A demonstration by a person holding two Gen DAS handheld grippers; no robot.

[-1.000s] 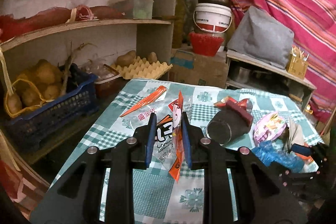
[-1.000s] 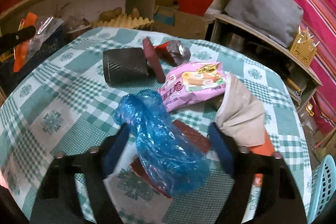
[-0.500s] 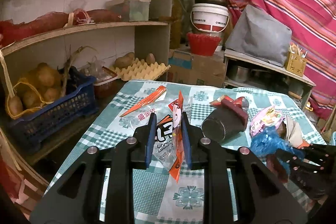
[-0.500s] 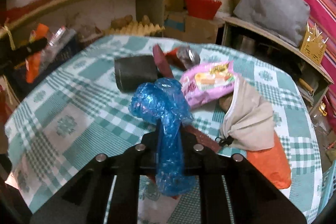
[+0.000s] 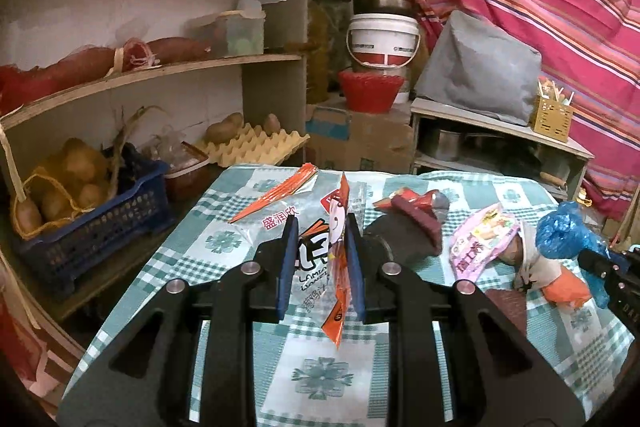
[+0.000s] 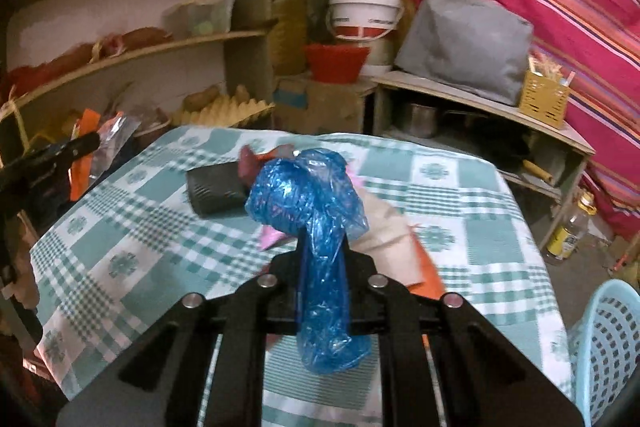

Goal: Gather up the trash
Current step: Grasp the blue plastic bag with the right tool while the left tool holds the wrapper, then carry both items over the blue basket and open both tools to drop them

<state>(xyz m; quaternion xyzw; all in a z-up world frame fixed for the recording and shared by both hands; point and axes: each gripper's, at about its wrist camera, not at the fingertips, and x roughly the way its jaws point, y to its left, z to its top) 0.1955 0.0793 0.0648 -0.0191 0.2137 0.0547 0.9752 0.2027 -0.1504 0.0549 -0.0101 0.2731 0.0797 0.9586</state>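
Observation:
My left gripper (image 5: 320,227) is shut on a clear and orange snack wrapper (image 5: 308,203), held above the green checked tablecloth (image 5: 320,367). My right gripper (image 6: 322,247) is shut on a crumpled blue plastic bag (image 6: 308,191), lifted clear of the table; the bag (image 5: 564,231) also shows at the right edge of the left wrist view. On the cloth lie a pink snack packet (image 5: 480,239), a black cylinder (image 6: 216,187), a dark red wrapper (image 5: 420,211), a beige pouch (image 5: 536,259) and an orange bag (image 5: 564,287).
A light blue plastic basket (image 6: 608,347) stands low at the table's right. Wooden shelves on the left hold a blue crate of potatoes (image 5: 92,227) and an egg tray (image 5: 252,147). Behind the table are a cardboard box (image 5: 360,139), stacked buckets, a low shelf and a striped curtain.
The right gripper's open jaws closed on the blue bag and lifted it off the table. The left gripper shifted a little, still holding the wrapper.

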